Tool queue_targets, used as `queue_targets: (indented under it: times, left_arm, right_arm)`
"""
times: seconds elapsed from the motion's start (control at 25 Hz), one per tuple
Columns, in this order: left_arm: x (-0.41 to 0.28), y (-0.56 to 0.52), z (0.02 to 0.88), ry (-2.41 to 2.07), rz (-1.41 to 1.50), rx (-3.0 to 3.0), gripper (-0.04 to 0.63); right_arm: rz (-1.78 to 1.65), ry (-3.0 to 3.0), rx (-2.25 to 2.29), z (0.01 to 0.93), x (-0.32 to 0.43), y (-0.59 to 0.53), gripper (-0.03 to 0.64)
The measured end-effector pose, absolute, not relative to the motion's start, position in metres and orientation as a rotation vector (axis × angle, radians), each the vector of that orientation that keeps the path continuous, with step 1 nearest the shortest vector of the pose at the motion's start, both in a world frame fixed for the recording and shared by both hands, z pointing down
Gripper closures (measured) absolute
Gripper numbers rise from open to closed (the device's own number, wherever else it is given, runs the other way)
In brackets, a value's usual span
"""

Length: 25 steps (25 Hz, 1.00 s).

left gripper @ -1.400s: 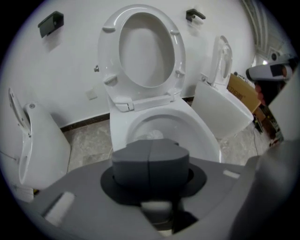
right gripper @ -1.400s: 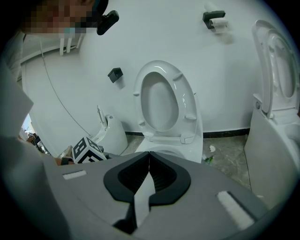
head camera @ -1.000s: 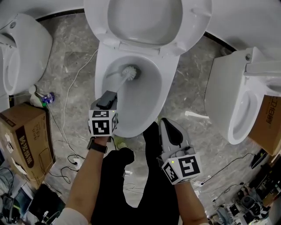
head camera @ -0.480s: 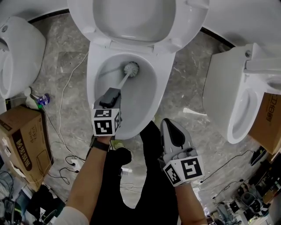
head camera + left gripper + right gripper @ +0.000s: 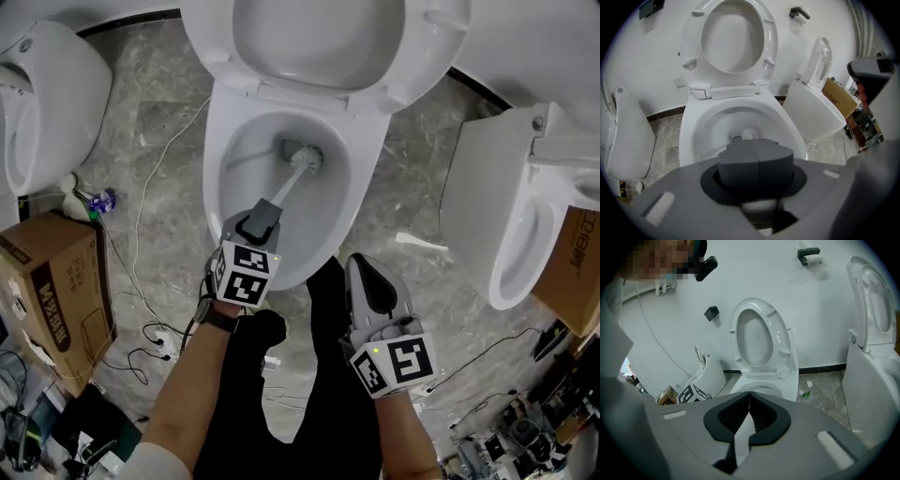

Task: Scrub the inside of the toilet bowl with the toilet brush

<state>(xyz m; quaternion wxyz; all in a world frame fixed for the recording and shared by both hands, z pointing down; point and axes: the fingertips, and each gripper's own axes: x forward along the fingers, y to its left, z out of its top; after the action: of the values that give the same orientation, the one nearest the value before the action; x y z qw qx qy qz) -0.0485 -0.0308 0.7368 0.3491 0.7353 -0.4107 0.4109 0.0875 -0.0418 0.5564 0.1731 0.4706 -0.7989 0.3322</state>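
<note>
Left claw [image 5: 265,216] clamps toilet brush [image 5: 301,158], handle end hidden.

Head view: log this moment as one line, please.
phase: scrubbing | left gripper: shut on toilet brush | bristle end: inside toilet bowl, toward rear | right gripper: shut, empty, outside bowl

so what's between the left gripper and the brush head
Just the brush handle the left gripper holds, crossing the toilet bowl's inner wall; head view.
</note>
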Motion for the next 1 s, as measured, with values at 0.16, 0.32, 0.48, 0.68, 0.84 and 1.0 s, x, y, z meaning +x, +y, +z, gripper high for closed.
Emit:
queue_targets:
  times: [0.16, 0.32, 0.48, 0.68, 0.84, 1.0]
  left_arm:
    - [-0.054, -0.012, 0.735, -1.005, 1.156, 1.928, 0.442]
    - [-0.062, 0.004, 0.737, -0.947, 1.268, 1.935, 0.442]
    - [-0.081, 0.013, 0.740, -0.917, 1.371, 1.910, 0.442]
    - [-0.097, 0.006, 0.738, -0.947, 1.439, 1.874, 0.442]
    - [-0.103, -0.008, 0.740, -1.052, 1.376, 1.813, 0.443]
    - [-0.110, -0.021, 0.744, -1.136, 1.308, 1.773, 0.443]
  right_arm:
    - [0.948, -2.270, 1.323, 0.553, 0.081, -0.038, 0.603]
    - [0.953, -2.272, 1.312, 0.552, 0.076, -0.032, 0.603]
    - [0.956, -2.278, 1.304, 0.553, 0.072, -0.031, 0.603]
    - [0.953, -2.290, 1.295, 0.553, 0.070, -0.032, 0.603]
    - [0.939, -2.291, 1.298, 0.552, 0.078, -0.039, 0.603]
    - [0.923, -2.278, 1.326, 0.554, 0.096, -0.048, 0.603]
